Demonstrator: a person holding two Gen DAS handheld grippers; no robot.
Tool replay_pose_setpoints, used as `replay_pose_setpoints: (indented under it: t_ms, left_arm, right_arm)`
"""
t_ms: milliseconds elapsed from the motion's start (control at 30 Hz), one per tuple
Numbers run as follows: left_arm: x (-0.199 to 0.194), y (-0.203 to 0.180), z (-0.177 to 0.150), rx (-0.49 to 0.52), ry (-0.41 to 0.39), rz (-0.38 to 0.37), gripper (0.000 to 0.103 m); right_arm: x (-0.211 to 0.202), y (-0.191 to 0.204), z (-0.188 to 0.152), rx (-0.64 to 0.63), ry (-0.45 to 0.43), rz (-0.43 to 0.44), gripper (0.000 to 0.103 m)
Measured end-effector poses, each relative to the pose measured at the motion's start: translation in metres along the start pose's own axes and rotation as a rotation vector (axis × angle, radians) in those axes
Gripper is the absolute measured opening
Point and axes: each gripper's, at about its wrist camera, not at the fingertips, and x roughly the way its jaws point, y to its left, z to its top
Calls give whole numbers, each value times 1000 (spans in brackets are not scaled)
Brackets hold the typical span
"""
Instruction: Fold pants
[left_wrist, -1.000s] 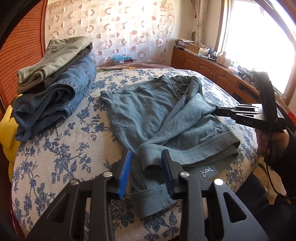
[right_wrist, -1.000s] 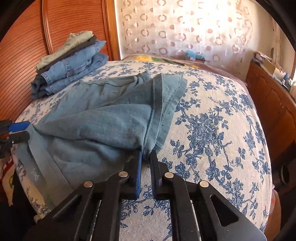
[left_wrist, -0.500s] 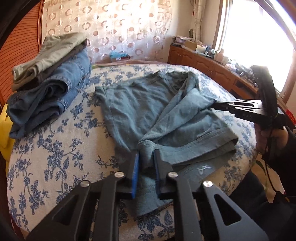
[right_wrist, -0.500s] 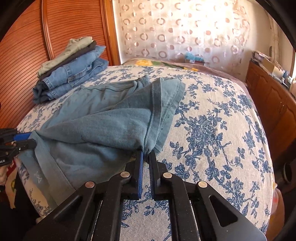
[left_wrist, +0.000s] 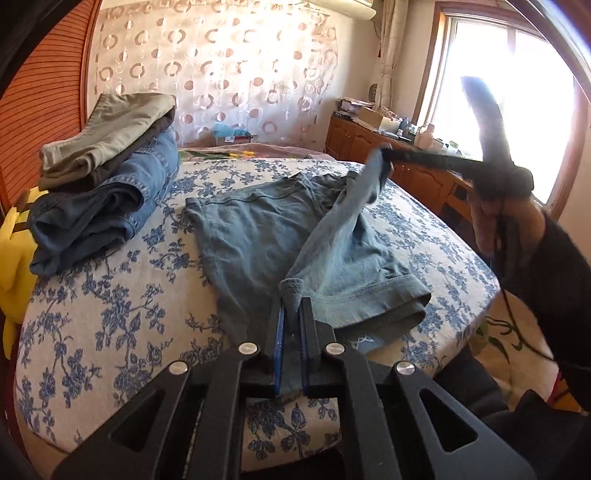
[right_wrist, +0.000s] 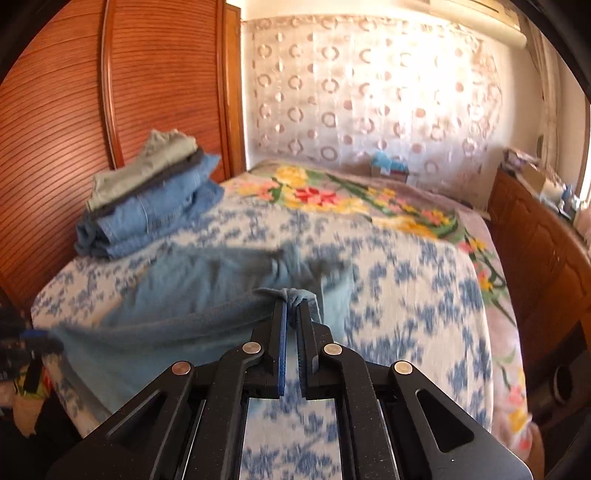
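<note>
Left gripper (left_wrist: 290, 314) had just been closing and was clamped on a bunched fold of the teal pants (left_wrist: 258, 236), cloth pinched between the blue pads at the near edge of the bed (left_wrist: 110, 314). Right gripper (right_wrist: 291, 314) was likewise clenched on a gathered bit of the same pants, which looked lifted off the sheet; that view was motion-blurred. From the left wrist view, right gripper sat up and to the right, held by the person's hand (left_wrist: 506, 221) in a dark sleeve, with a strip of fabric running taut from the left pinch up to it. Rest of the pants lay flat mid-bed on the blue floral sheet, one hem (left_wrist: 376, 295) folded over near the front edge. Farther left, stack of folded clothes (left_wrist: 107, 192): jeans at the bottom, dark piece, khaki on top, against the wooden headboard (right_wrist: 74, 92). Behind, a small open box (left_wrist: 232, 138) with something blue in it, contents unclear. Wooden cabinet (left_wrist: 406, 166) under the window, cluttered on top.
</note>
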Motion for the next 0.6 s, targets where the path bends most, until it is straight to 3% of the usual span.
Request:
replay_pose_setpoints:
  t_ms: [300,600]
  left_arm:
    - [7,17,-17,-71,22,4,3]
    - [7,25,-31,-102,30,4,3]
  right_arm:
    - [30,44,54,-72,-33,58,2]
    - [83,97,74,-142,2,105,2]
